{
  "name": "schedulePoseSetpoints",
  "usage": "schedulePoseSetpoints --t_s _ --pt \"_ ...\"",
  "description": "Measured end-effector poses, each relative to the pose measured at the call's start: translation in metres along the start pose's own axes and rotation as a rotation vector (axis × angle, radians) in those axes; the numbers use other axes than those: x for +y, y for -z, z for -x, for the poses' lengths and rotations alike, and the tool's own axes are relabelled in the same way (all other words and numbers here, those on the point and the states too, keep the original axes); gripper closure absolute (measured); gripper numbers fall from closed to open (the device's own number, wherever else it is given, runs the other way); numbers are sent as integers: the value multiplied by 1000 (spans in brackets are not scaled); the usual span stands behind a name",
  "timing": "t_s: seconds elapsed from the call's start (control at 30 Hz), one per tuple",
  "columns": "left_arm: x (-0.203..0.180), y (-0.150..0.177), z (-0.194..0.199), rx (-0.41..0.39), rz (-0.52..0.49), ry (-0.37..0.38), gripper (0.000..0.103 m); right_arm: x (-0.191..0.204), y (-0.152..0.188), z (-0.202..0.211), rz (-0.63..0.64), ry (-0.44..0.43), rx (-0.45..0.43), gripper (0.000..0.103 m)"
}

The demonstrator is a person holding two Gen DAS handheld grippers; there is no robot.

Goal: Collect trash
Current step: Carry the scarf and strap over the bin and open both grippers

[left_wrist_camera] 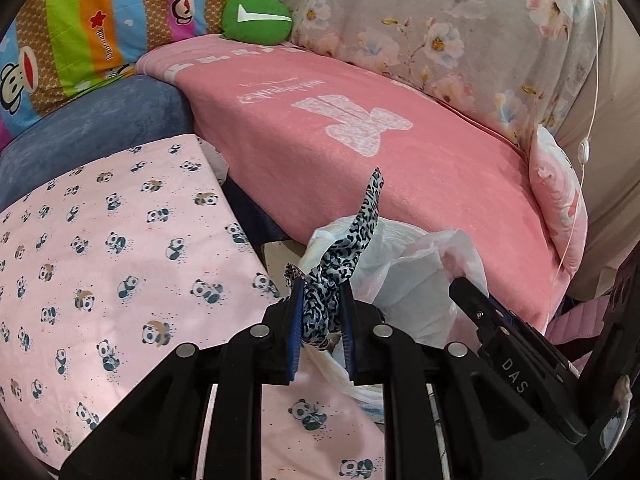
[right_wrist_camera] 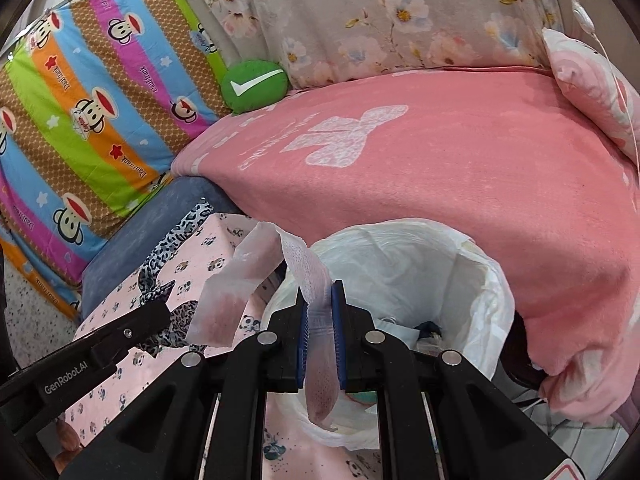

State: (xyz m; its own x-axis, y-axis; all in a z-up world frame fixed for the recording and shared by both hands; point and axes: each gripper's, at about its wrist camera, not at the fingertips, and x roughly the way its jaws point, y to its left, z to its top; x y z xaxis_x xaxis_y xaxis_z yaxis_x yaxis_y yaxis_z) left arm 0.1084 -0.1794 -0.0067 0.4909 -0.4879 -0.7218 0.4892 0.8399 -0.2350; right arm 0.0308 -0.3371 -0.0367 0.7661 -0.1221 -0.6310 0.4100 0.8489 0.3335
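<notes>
My left gripper (left_wrist_camera: 322,292) is shut on a leopard-print cloth strip (left_wrist_camera: 352,236), held up beside the bin; the strip also shows in the right wrist view (right_wrist_camera: 168,264). My right gripper (right_wrist_camera: 320,296) is shut on a white perforated pad strip (right_wrist_camera: 256,276) with a reddish stain, held at the near rim of a white-bag-lined trash bin (right_wrist_camera: 492,280). The bin's bag also shows in the left wrist view (left_wrist_camera: 412,264). Some trash lies at the bottom of the bin.
A pink panda-print cloth (left_wrist_camera: 100,240) covers the surface at left. A pink blanket (right_wrist_camera: 460,184) covers the sofa behind the bin. A green check-mark cushion (right_wrist_camera: 254,86), a striped monkey-print sheet (right_wrist_camera: 80,120) and a floral cover (right_wrist_camera: 380,12) lie behind.
</notes>
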Motion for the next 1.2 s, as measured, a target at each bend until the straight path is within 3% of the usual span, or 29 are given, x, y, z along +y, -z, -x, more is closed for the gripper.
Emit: schedulePoseSetpoints --t_s 0.5,0.73,0.83,0.9,1.07,1.2 --pt "-58 9 -25 45 -71 55 83 -64 -6 14 -71 62 -26 93" --pt "-54 9 -26 18 -55 2 51 -65 -10 5 -60 59 -18 93" --pt "-45 8 -25 11 -38 -26 42 -52 -10 -1 -26 46 -7 92" --pt "-39 8 -24 4 -29 -47 39 -45 -10 -5 -13 35 -1 85" --pt "-24 9 -19 -12 -26 -96 37 -27 -9 -13 19 19 13 82" --pt "-13 11 -15 -16 -7 -119 30 -15 -6 -13 54 15 22 71"
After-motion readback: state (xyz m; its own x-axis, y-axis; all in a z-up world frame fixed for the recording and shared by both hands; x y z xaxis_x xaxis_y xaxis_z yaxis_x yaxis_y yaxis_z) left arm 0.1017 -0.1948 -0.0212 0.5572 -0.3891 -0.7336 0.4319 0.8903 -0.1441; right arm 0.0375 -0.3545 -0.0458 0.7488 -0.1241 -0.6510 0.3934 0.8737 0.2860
